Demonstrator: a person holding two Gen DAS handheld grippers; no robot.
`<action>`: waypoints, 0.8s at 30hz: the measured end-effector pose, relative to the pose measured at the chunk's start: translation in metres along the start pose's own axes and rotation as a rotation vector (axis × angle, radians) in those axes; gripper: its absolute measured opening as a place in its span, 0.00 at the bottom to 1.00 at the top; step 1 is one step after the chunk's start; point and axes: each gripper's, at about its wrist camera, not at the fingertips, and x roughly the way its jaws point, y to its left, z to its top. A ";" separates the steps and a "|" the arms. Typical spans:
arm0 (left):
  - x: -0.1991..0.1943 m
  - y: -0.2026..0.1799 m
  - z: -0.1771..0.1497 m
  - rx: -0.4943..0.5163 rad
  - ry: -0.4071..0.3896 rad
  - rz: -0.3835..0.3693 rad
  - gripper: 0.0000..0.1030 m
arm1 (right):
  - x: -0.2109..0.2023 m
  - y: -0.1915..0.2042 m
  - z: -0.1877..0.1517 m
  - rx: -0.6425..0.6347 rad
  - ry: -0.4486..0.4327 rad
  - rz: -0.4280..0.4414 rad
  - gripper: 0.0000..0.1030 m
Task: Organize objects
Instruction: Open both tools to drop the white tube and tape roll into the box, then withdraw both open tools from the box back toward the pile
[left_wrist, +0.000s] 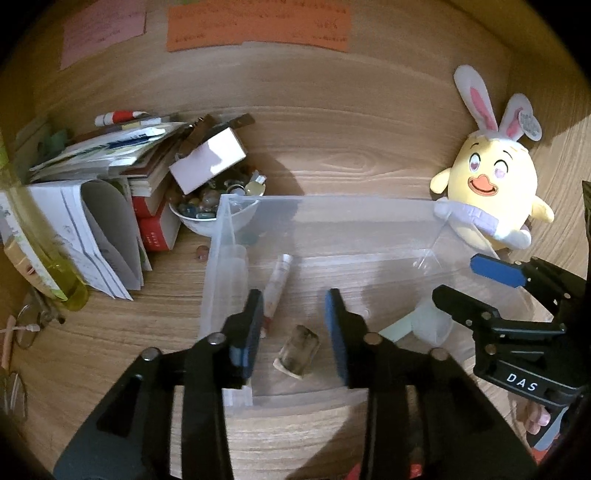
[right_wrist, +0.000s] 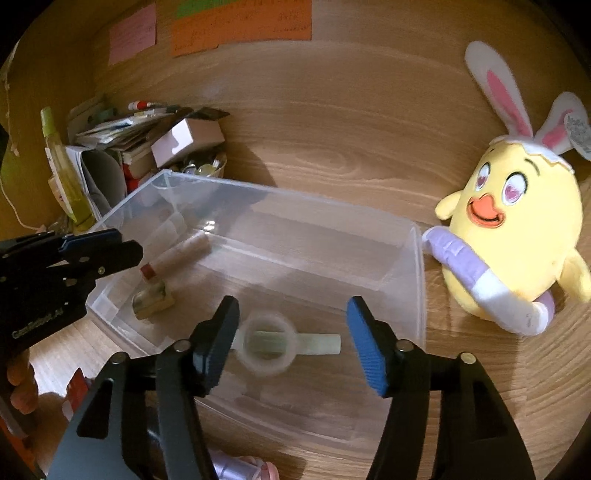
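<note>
A clear plastic bin stands on the wooden desk. On its floor lie a slim tube with a red end and a small squat glass bottle. My left gripper is open above the bottle, pads apart from it. A translucent ring-shaped cap and a pale green stick also lie in the bin. Over them my right gripper hangs open, touching neither.
A yellow chick plush with bunny ears leans at the bin's right end. At the left are stacked books and papers, a bowl of glass pebbles, a white box and a yellow-green bottle.
</note>
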 end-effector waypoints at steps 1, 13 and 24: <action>-0.003 0.000 0.000 -0.001 -0.007 0.007 0.43 | -0.002 0.000 0.000 0.000 -0.007 -0.005 0.60; -0.054 -0.014 -0.017 0.024 -0.081 0.028 0.82 | -0.014 -0.007 -0.001 0.024 -0.036 -0.009 0.69; -0.097 -0.029 -0.047 0.055 -0.080 0.014 0.96 | -0.064 -0.006 -0.016 0.014 -0.103 0.016 0.82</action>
